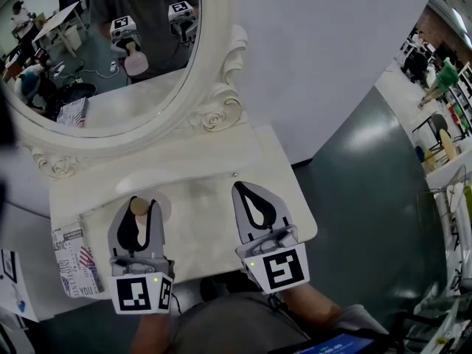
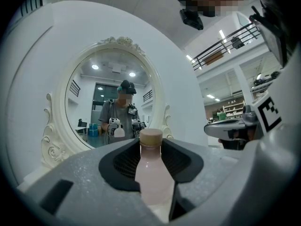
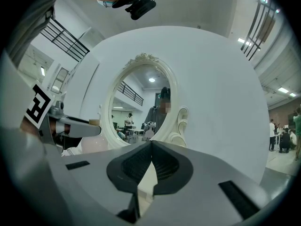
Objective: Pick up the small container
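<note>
Slip risk: fingers (image 2: 120,166) of left gripper (image 1: 144,203) clamp small container (image 2: 151,173), 9 o'clock of right gripper (image 3: 151,144); smooth tapered body could slide or tilt. Right fingers (image 3: 167,166) together, empty.

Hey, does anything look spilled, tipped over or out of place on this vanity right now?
Nothing stands out. The small container is upright between the jaws of the left gripper, and the vanity top shows no spill.
</note>
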Demonstrator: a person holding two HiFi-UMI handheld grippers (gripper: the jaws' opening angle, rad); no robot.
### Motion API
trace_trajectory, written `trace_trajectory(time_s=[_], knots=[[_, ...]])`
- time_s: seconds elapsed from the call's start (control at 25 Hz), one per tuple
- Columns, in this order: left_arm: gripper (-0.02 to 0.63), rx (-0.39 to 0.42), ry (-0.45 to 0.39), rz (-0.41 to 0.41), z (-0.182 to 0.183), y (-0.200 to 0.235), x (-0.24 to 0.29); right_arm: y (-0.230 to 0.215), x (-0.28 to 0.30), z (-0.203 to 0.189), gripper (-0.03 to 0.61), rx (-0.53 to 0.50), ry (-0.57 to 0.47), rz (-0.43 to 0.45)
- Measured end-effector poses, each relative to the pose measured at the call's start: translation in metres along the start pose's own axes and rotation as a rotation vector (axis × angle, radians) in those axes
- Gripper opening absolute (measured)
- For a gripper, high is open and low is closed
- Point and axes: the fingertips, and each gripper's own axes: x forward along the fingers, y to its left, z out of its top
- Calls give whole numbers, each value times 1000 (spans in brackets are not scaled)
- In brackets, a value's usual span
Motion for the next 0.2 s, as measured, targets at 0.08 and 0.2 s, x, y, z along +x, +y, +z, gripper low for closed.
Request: trace_trajectory(time_s=[0.08,0.2], knots=[[144,-2,1,0,-2,-1,0,0,0,-1,12,0,1,3],[144,-8,4,-3,-4,-4,0,0,-2,-3,12,0,4,5]])
